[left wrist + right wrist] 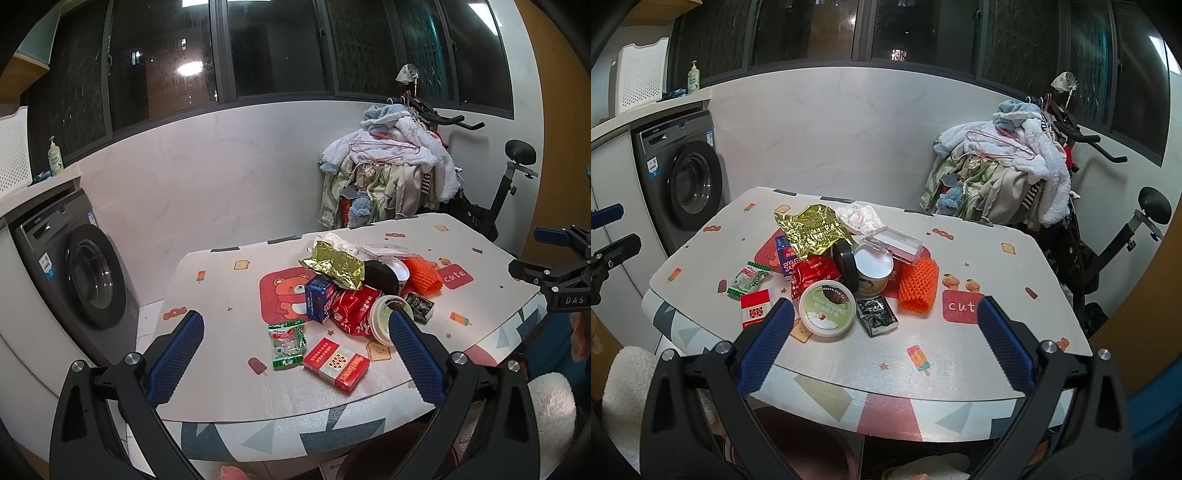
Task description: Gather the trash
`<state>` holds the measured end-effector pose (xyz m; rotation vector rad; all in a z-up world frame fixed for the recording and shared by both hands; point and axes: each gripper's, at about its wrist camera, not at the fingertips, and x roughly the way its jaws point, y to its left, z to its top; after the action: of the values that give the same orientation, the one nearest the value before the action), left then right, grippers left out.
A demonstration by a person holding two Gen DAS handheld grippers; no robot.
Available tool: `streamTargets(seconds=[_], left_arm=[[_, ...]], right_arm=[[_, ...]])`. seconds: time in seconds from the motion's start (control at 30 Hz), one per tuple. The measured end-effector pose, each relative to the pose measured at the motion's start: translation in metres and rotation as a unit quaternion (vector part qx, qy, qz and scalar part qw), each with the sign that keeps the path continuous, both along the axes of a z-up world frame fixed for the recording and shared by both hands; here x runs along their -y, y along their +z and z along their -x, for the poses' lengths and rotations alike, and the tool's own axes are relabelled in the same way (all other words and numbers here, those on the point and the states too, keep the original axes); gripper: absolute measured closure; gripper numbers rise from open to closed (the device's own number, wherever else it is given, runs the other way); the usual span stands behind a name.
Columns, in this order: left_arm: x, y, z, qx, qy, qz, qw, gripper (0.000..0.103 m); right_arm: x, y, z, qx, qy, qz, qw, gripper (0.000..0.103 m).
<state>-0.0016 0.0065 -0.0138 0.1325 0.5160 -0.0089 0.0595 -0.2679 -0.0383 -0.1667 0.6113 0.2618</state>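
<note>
Trash: crinkled gold foil wrapper (812,230) lying topmost, light, slippery | pinching an edge advisable | left gripper (295,328), right gripper (885,317) both hovering spread, empty.

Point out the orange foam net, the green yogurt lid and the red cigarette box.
orange foam net (919,288), right wrist view, middle of mesh.
green yogurt lid (827,309), right wrist view, lid centre.
red cigarette box (336,363), left wrist view, top face.

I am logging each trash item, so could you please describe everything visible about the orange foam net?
The orange foam net is a soft, open-mesh sleeve, like fruit padding, lying on its side on the table at the right edge of the trash pile. Its open end faces the camera. It looks slightly flattened, undamaged. It lies beside the paper cup, seemingly touching it, near a clear plastic box. Neither gripper touches it.
</note>
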Motion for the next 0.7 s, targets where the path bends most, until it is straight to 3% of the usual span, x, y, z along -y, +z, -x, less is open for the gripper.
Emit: streamTargets(seconds=[0.7], left_arm=[[0.0016, 0.0024, 0.0009, -0.002, -0.001, -0.002, 1.0000, 0.005]], right_arm=[[-0.0003, 0.0003, -0.0004, -0.002, 0.001, 0.000, 1.000, 0.006]])
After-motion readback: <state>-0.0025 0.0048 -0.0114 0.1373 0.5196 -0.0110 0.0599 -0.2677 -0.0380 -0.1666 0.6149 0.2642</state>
